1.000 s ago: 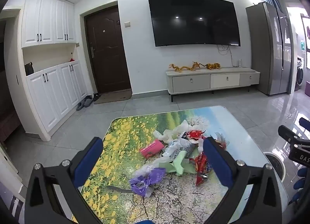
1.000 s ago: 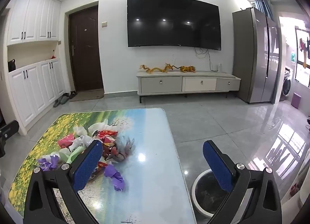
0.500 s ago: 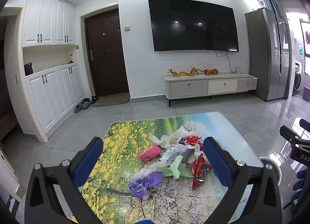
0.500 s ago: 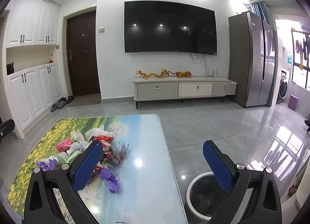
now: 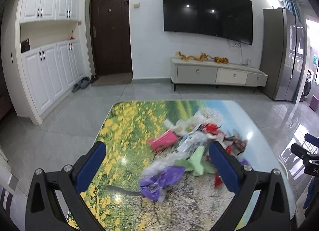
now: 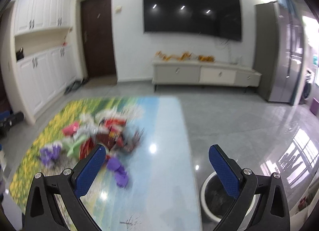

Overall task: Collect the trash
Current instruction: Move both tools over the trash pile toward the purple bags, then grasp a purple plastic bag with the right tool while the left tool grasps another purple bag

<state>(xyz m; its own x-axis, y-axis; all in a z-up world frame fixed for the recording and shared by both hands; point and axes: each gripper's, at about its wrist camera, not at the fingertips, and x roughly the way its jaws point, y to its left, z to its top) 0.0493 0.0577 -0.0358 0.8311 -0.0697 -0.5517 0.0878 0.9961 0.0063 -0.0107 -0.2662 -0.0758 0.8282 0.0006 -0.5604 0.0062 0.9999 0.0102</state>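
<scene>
A heap of trash (image 5: 191, 151) lies on the flower-print table (image 5: 119, 131): a pink packet (image 5: 162, 143), purple wrapper (image 5: 159, 181), green paper (image 5: 196, 161), clear plastic and red wrappers. My left gripper (image 5: 156, 168) hovers open over the table's near side, nothing between its blue pads. In the right wrist view the same heap (image 6: 103, 137) is blurred at left, with a purple scrap (image 6: 118, 171) apart from it. My right gripper (image 6: 156, 168) is open and empty above the table's right edge. A white-rimmed bin (image 6: 217, 197) stands on the floor beside the table.
A TV cabinet (image 5: 217, 73) stands under the wall TV, with a fridge (image 5: 285, 55) at right. White cupboards (image 5: 49, 71) and a dark door (image 5: 110, 41) are at left. Grey tiled floor surrounds the table.
Both grippers have swung and dipped slightly toward the table; the trash heap now sits closer in both views. The right view is motion-blurred. Both grippers stay open.
</scene>
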